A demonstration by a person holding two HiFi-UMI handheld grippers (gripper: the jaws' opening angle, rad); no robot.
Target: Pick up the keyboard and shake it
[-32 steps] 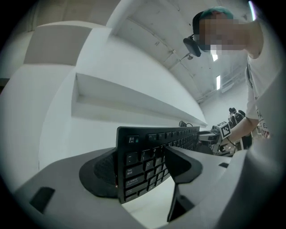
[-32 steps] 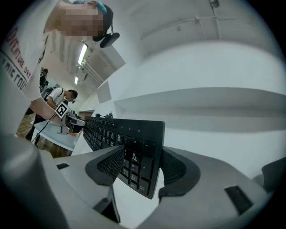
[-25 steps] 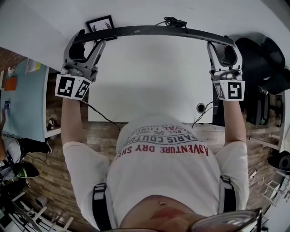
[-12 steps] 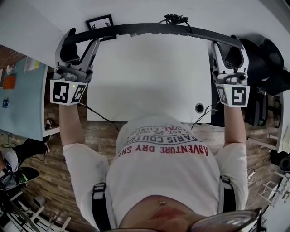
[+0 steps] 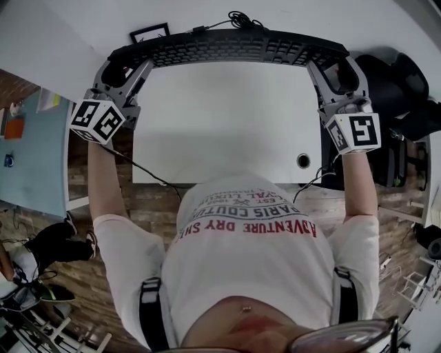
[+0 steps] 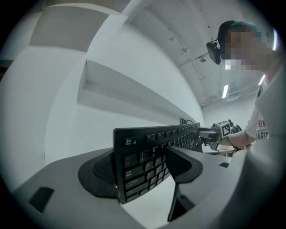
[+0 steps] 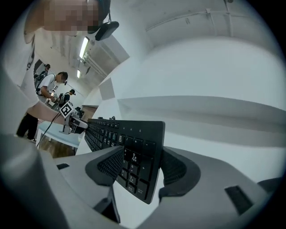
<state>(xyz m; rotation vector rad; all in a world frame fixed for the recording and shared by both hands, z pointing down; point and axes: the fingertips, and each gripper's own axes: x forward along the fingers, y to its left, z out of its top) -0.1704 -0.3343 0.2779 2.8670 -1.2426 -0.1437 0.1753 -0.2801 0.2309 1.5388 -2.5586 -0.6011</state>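
A long black keyboard [image 5: 227, 47] hangs in the air above the white desk [image 5: 227, 124], its keys turned toward me. My left gripper [image 5: 124, 69] is shut on its left end, and my right gripper [image 5: 331, 69] is shut on its right end. In the left gripper view the keyboard [image 6: 147, 156] stands on edge between the jaws of the left gripper [image 6: 143, 172], with the Esc key at top. In the right gripper view the number-pad end of the keyboard [image 7: 138, 156] is clamped in the right gripper [image 7: 140, 167]. A cable [image 5: 241, 19] trails from the keyboard's back edge.
A small framed picture [image 5: 150, 32] stands at the desk's far left. A black chair [image 5: 396, 89] is to the right of the desk. The desk has a cable hole [image 5: 303, 161] near its front edge. People stand in the background [image 7: 49, 89].
The keyboard has tipped from edge-on to key face toward me and moved a little farther away. Both grippers tilted with it and kept their hold.
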